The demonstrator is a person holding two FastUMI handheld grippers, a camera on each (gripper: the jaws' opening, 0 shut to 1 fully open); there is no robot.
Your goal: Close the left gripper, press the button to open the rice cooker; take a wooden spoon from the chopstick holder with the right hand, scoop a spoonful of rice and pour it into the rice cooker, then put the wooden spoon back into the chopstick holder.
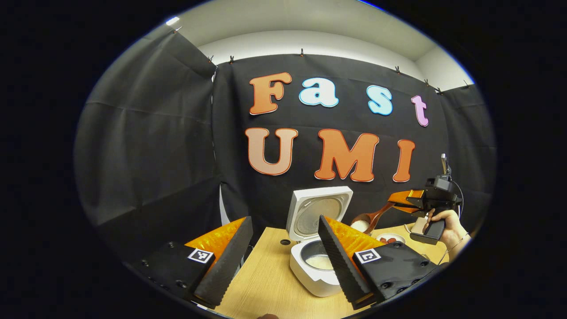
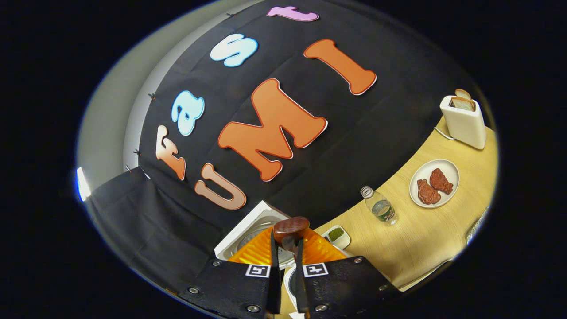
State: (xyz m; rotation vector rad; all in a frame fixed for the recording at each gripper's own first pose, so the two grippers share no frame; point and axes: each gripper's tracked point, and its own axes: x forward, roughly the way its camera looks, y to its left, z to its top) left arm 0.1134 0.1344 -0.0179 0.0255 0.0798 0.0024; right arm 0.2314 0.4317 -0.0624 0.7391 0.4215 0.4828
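The white rice cooker (image 1: 315, 274) stands open on the wooden table, its lid (image 1: 320, 208) raised and a little rice in its pot (image 1: 320, 262). My left gripper (image 1: 284, 220) is open, and the cooker lies beyond the gap between its fingers. To the right of the cooker, my right gripper (image 1: 393, 202) is shut on the handle of a wooden spoon (image 1: 370, 220) that carries a heap of white rice, level with the lid. In the right gripper view, the spoon (image 2: 290, 228) sticks out between the shut fingers of the right gripper (image 2: 286, 241), above the cooker lid (image 2: 248, 235).
On the table (image 2: 412, 248) lie a small dish of green bits (image 2: 336, 235), a clear bottle (image 2: 381, 209), a plate with red meat pieces (image 2: 434, 184) and a white toaster with bread (image 2: 463, 119). A hand (image 1: 445, 226) holds the right gripper. Black cloth walls stand close behind.
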